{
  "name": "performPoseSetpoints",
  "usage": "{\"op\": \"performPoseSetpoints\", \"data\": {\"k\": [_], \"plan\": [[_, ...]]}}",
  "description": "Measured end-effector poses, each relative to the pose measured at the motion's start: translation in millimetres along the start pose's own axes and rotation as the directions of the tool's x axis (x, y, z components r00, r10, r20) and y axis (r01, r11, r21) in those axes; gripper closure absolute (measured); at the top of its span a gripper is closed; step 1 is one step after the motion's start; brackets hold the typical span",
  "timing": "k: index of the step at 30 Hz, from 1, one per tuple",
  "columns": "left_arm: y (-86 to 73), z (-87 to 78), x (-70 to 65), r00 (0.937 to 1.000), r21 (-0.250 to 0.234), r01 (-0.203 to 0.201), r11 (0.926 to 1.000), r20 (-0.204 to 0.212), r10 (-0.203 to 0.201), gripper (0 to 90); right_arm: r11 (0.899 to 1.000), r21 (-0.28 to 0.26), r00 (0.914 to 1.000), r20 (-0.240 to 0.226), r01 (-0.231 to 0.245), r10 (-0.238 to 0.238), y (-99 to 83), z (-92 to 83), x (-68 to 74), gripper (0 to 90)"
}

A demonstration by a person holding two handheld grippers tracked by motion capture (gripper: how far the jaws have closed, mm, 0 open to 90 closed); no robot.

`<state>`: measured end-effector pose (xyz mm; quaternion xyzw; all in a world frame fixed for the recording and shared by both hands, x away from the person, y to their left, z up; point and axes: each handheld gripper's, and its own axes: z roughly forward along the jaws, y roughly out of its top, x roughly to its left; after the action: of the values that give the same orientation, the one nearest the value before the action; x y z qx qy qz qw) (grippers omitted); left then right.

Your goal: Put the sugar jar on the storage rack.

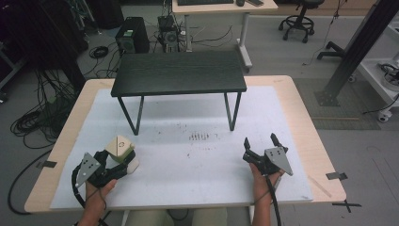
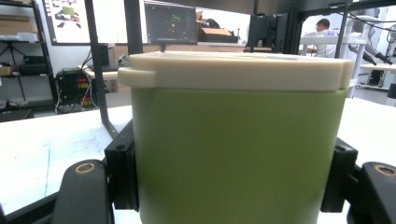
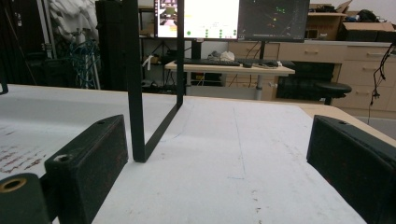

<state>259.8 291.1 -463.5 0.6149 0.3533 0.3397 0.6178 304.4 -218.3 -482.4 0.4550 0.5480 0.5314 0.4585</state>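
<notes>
The green, cream-lidded plastic container (image 2: 238,149) is clamped upright in the left gripper (image 1: 113,165), well left of the released, empty right gripper (image 1: 261,141).

obstacle: black stand (image 1: 179,73) mid-table | free: white mat (image 1: 197,160) between grippers

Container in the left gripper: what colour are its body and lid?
Green container, cream lid; clearest in the left gripper view.

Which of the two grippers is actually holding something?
The left gripper: its jaws clamp a green container with a cream lid. The right gripper stands open with nothing between its jaws.
</notes>
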Motion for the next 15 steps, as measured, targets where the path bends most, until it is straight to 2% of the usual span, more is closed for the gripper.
{"op": "performPoseSetpoints", "data": {"k": [15], "plan": [[0.0, 0.1, -0.1, 1.0, -0.001, 0.0, 1.0, 0.0, 0.0, 29.4, 1.0, -0.002, 1.0, 0.0, 0.001, -0.001, 0.0, 0.0, -0.2, 6.1]]}}
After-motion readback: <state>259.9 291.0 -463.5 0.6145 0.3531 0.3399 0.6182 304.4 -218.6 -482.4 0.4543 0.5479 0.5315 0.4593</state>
